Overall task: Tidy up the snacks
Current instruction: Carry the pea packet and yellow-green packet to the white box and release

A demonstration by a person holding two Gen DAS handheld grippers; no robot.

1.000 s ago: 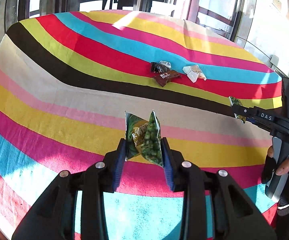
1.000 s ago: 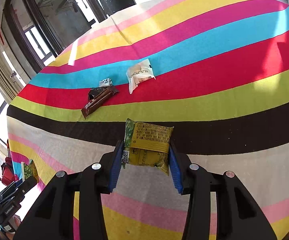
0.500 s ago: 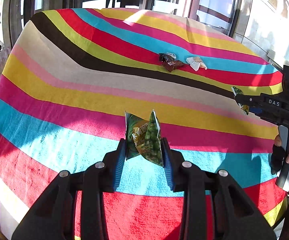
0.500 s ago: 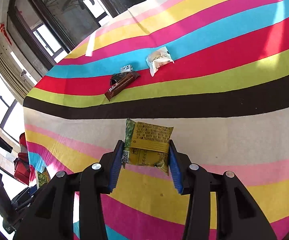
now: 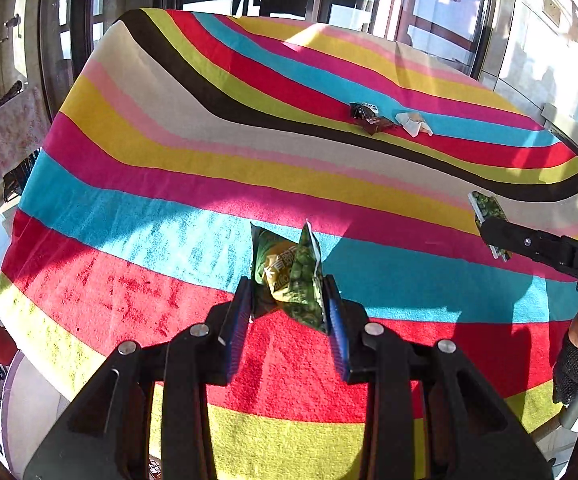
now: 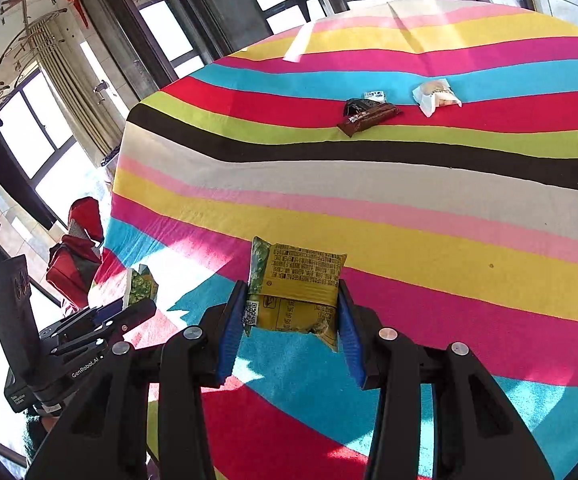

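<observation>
Nubby cloth, shiny wrappers, matt black plastic

The striped cloth [image 5: 193,208] on the table looks like rough, matt terry. Both green packs [image 5: 289,276] [image 6: 295,284] are glossy crinkled film, as are the brown bar [image 6: 369,118] and the white wrapper [image 6: 435,96]. The fingers [image 5: 237,320] are matt black plastic with ribbed blue pads [image 6: 349,332] and bright metal screws [image 6: 388,333].

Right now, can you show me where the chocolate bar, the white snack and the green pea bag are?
chocolate bar [image 6: 370,118]: right wrist view, middle of brown wrapper.
white snack [image 6: 435,95]: right wrist view, wrapper's middle.
green pea bag [image 5: 289,276]: left wrist view, bag's front, between the pads.
</observation>
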